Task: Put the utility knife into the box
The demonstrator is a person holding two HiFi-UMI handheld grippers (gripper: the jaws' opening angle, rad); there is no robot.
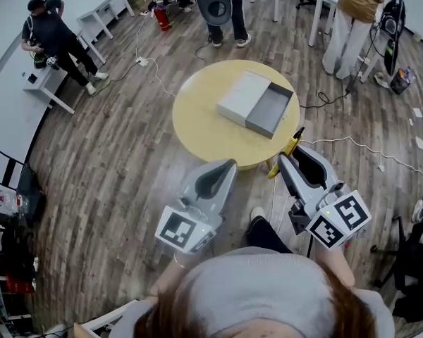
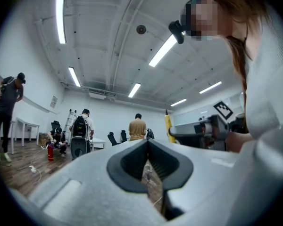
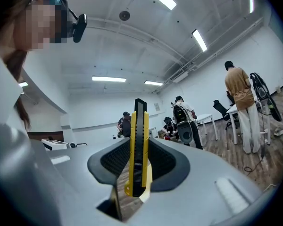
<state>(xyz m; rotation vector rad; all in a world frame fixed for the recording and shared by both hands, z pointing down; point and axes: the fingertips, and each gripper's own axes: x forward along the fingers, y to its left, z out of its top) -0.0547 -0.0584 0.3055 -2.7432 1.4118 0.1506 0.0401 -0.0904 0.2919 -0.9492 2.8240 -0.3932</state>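
Observation:
The yellow-and-black utility knife (image 3: pixel 137 149) stands upright between the pads of my right gripper (image 3: pixel 137 145), which is shut on it. In the head view the utility knife (image 1: pixel 289 148) sticks out past the right gripper (image 1: pixel 290 160) at the near right edge of the round yellow table (image 1: pixel 197 129). On the table lies the open box: a grey tray (image 1: pixel 269 111) with its white lid (image 1: pixel 243 96) beside it. My left gripper (image 1: pixel 230 165) hovers near the table's front edge, its jaws together with nothing in them; its tips (image 2: pixel 148 142) meet in the left gripper view.
Several people stand or sit around the room's far side, near white tables (image 1: pixel 106 13). Cables (image 1: pixel 352 145) trail over the wooden floor right of the table. A black chair frame (image 1: pixel 7 171) stands at the left. My own shoe (image 1: pixel 256 214) shows below the grippers.

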